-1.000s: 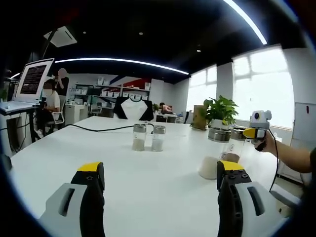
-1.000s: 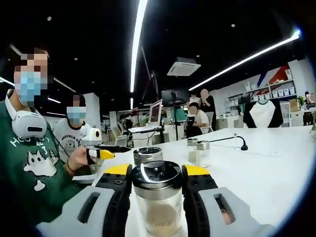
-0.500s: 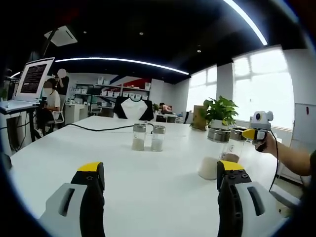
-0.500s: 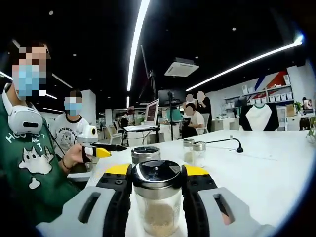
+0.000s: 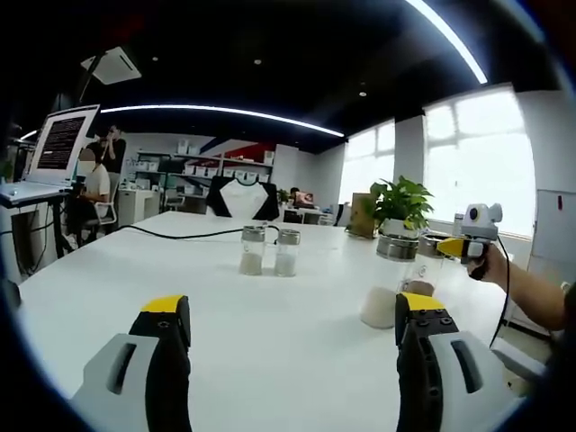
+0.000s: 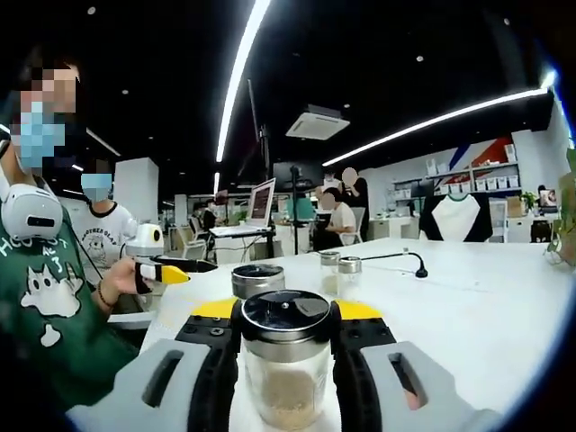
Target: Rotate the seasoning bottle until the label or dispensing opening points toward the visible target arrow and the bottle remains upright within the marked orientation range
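The seasoning bottle [image 6: 286,378], a glass jar of brown granules with a black and metal lid, stands upright on the white table [image 6: 477,306]. My right gripper [image 6: 286,310] is shut on it just below the lid. In the left gripper view the same bottle [image 5: 421,274] sits at the right with the right gripper [image 5: 454,245] on it, held by a person's hand. My left gripper [image 5: 292,310] hovers open over the table, nothing between its jaws, and appears in the right gripper view as the left gripper [image 6: 171,270].
A second jar [image 5: 385,283] with white powder stands close beside the bottle. Two small shakers [image 5: 270,251] sit mid-table near a black cable [image 5: 171,234]. A potted plant [image 5: 400,202] is at the back right. A laptop [image 5: 58,144] is at the left. People sit around.
The right gripper has turned a little with the bottle still in its jaws, so the background in its view has slid left. The left gripper has stayed still and open.
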Motion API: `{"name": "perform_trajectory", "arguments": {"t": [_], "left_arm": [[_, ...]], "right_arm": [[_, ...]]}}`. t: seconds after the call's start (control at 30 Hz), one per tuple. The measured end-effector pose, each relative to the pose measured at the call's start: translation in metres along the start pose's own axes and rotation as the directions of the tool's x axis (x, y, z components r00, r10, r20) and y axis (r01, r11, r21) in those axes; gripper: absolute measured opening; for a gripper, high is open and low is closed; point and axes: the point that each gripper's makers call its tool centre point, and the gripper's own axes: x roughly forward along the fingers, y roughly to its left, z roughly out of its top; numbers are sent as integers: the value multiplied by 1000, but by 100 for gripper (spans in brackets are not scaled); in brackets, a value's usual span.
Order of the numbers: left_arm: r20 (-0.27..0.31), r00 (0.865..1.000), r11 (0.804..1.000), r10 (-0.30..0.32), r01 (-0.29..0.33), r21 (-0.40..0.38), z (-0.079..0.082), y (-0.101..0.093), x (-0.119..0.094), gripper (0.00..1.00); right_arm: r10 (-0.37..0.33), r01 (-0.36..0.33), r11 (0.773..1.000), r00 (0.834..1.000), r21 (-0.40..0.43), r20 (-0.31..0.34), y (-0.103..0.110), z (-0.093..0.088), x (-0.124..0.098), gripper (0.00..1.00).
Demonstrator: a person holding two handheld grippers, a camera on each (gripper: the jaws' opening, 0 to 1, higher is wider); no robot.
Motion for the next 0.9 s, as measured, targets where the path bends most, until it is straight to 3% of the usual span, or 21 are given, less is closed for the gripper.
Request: {"name": "perform_trajectory", "arguments": {"t": [0.33, 0.9], "left_arm": [[0, 1000, 1000, -21, 21, 8, 3, -7, 2, 100], [-9, 1000, 1000, -23, 23, 4, -3, -11, 2, 100]], "right_arm": [[-102, 102, 995, 995, -3, 11, -4, -1, 0, 38], [-278, 278, 961, 961, -5, -8, -7, -2, 1, 37]]}}
